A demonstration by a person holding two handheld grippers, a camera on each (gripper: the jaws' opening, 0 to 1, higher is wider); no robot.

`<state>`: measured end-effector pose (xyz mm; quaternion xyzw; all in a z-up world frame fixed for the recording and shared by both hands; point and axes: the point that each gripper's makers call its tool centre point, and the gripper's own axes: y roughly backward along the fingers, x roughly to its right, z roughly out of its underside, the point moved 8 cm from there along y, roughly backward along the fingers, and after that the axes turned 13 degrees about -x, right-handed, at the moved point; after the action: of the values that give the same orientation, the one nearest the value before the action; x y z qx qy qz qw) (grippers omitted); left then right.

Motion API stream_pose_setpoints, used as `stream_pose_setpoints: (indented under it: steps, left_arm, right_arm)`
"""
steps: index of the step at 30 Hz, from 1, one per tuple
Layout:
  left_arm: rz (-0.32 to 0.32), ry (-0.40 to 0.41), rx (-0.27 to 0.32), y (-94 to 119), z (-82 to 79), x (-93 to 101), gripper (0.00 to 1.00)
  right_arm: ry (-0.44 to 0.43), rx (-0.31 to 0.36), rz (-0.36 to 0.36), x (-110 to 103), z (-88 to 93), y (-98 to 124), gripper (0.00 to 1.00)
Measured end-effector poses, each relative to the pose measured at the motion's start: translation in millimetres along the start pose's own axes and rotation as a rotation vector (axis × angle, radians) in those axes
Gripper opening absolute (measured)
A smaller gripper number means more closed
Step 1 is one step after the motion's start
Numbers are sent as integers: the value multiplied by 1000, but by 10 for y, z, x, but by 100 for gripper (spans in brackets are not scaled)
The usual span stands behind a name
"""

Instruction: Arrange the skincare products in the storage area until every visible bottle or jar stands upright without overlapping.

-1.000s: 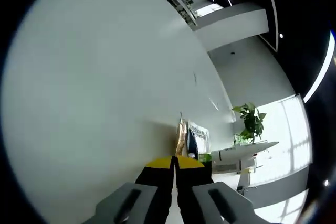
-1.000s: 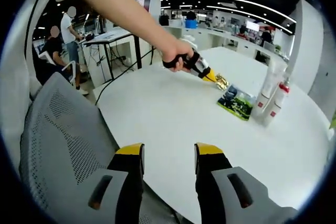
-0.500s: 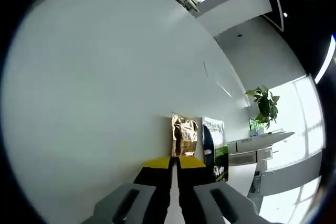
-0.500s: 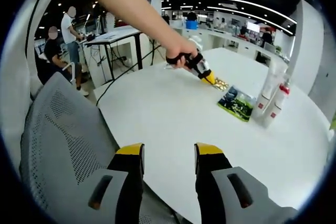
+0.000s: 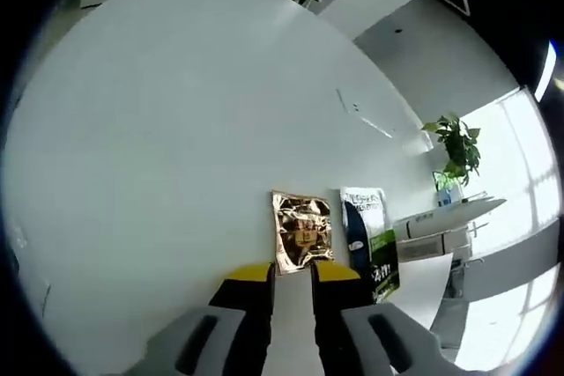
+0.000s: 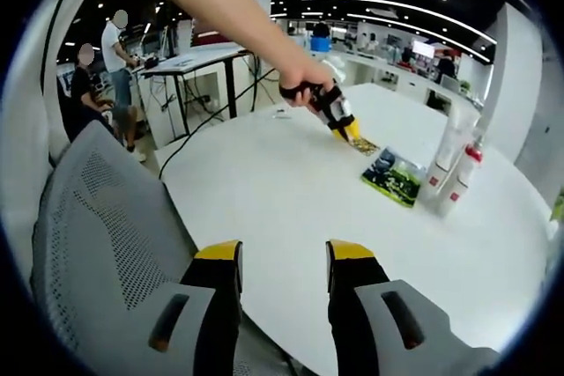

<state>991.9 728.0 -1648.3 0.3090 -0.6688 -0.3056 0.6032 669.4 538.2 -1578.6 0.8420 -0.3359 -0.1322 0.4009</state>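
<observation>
1. The left gripper [image 5: 291,272] is hovering low over the white counter [image 5: 176,147] with its fingers [image 5: 249,272] parted only narrowly and gripping nothing; a gold foil sachet [image 5: 300,230] is lying flat just beyond the fingertips, roughly centred on the gap.
2. Just right of those fingers, a dark blue and green sachet [image 5: 368,242] is lying flat beside the gold one, apart from it.
3. In the right gripper view, the right gripper [image 6: 282,255] is waiting near the counter's edge, above a grey mesh chair [image 6: 97,244], its fingers spread wide and empty.
4. Well beyond those fingers and to the right, 2 white bottles [image 6: 448,175] with red markings are standing upright, close together just past the green sachet.
5. Judging progress: the 2 bottles are already standing, so that part looks done, while both sachets are still lying flat; the left gripper seems to be starting on the gold one.
</observation>
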Motion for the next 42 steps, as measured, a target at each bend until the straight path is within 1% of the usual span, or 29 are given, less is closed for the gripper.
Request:
stream_pose_setpoints:
  steps: [4, 7, 9, 10, 11, 13, 15, 16, 19, 20, 21, 22, 23, 24, 26, 27, 29, 31, 35, 36, 39, 41, 42]
  left_arm:
    - [-17, -13, 8, 63, 7, 16, 31]
    - [-33, -36, 22, 156, 10, 17, 36]
    - [-44, -61, 18, 251, -1, 1, 39]
    - [-68, -104, 16, 327, -30, -33, 42]
    - [-77, -120, 20, 353, -39, -45, 44]
    - [-131, -171, 8, 500, -54, -121, 50]
    - [-199, -226, -13, 639, -79, -242, 57]
    - [-244, -267, -18, 722, -99, -319, 62]
    - [-344, -339, -46, 914, -102, -490, 68]
    - [-368, -358, -51, 957, -105, -537, 69]
    - [-403, -404, -55, 1020, -107, -600, 69]
    - [-426, -429, -58, 1055, -101, -637, 69]
    - [-455, -447, -72, 1098, -91, -706, 69]
    - [-468, -455, -84, 1116, -83, -748, 70]
    - [-501, -483, -125, 1134, -37, -835, 73]
    - [-527, -502, -158, 1144, -11, -894, 74]
    - [-575, -519, -203, 1161, 17, -1011, 76]
    - [-595, -531, -212, 1165, 33, -1077, 78]
    - [-622, -545, -245, 1166, 79, -1182, 79]
    - [-633, -556, -262, 1171, 87, -1230, 79]
    - [-662, -594, -322, 1198, 159, -1294, 78]
    - [-666, -590, -327, 1207, 168, -1348, 77]
    - [-664, -595, -331, 1214, 177, -1358, 75]
  right_arm:
    - [4, 2, 5, 3, -5, 6, 36]
    - [8, 3, 4, 0, -6, 8, 36]
    - [12, 3, 2, -6, -9, 8, 35]
    - [15, 4, 2, -11, -10, 9, 35]
    - [16, 4, 2, -12, -10, 8, 35]
    - [21, 3, -2, -20, -11, 7, 35]
    - [27, 4, -3, -26, -14, 8, 35]
    - [29, 3, -3, -28, -13, 7, 35]
    - [32, 0, -3, -30, -10, 4, 35]
    - [32, 0, -3, -31, -11, 5, 35]
    - [34, 0, -4, -31, -11, 5, 35]
    - [35, 0, -3, -32, -11, 4, 35]
    - [36, -2, -4, -35, -10, 3, 35]
    - [38, -3, -4, -36, -10, 2, 35]
    - [38, -5, -3, -34, -7, 0, 35]
    - [38, -7, -2, -33, -3, -2, 35]
    - [37, -11, -1, -29, 1, -5, 35]
    - [37, -14, 4, -22, 5, -6, 35]
    - [34, -20, 6, -17, 13, -10, 35]
    - [35, -21, 6, -17, 14, -13, 35]
    - [36, -26, 6, -17, 18, -17, 35]
    - [39, -32, 9, -15, 22, -20, 35]
    - [39, -32, 8, -15, 21, -21, 35]
